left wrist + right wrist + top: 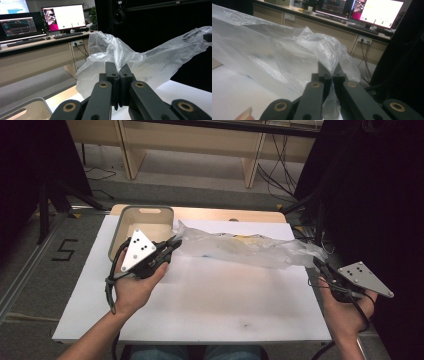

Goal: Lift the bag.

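Plastic bag, clear and crumpled, is stretched across the far half of the white table, pinched at each end by a hand-held gripper. Its left end is clamped between the pressed-together jaws of the left gripper, just beside a grey bin at the table's far left corner; its right end is clamped by the equally closed right gripper at the table's right edge. Thin, translucent film is seen bunched into folds at both grips, with something pale yellow faintly visible inside near the middle. From the left gripper view, the bag is shown billowing upward from the jaws against a black curtain, with the bin's rim at lower left and lit monitors on a desk behind. From the right gripper view, the film is seen sagging toward the tabletop, with a fingertip at the bottom edge.
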Demonstrator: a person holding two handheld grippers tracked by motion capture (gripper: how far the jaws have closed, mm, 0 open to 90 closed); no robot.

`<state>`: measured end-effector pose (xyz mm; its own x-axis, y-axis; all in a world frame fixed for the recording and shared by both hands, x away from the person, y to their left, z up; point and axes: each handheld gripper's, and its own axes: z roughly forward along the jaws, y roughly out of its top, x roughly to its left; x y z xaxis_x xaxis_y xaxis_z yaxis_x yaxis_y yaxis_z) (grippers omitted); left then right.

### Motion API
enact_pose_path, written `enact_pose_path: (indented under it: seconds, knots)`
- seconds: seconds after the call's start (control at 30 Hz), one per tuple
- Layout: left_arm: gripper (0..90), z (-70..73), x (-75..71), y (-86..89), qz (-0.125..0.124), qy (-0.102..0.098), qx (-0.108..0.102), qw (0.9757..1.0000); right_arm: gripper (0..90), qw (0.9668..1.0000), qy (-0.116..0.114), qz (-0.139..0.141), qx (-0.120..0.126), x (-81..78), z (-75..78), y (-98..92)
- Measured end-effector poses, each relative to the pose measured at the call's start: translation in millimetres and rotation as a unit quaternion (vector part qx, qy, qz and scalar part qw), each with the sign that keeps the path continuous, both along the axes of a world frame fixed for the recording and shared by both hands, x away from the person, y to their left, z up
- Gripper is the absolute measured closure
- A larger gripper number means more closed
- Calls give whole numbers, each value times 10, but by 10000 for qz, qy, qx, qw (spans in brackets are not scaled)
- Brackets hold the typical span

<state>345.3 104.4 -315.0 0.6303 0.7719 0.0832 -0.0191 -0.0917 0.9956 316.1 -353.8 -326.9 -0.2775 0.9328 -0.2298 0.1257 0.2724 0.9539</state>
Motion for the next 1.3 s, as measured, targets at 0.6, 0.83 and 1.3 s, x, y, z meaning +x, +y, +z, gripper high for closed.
enact_pose_path:
  seconds: [0.6,0.83,1.3]
  knots:
    - [891,145,-78,-42,-160,-196,-199,9995,900,10000,-17,0,36,0,18,-1]
    - [891,231,-105,-80,-221,-342,-247,9989,900,10000,-62,-5,49,-9,52,3]
    - [890,330,-49,-164,-224,-515,-225,9982,900,10000,-64,-6,60,12,51,2]
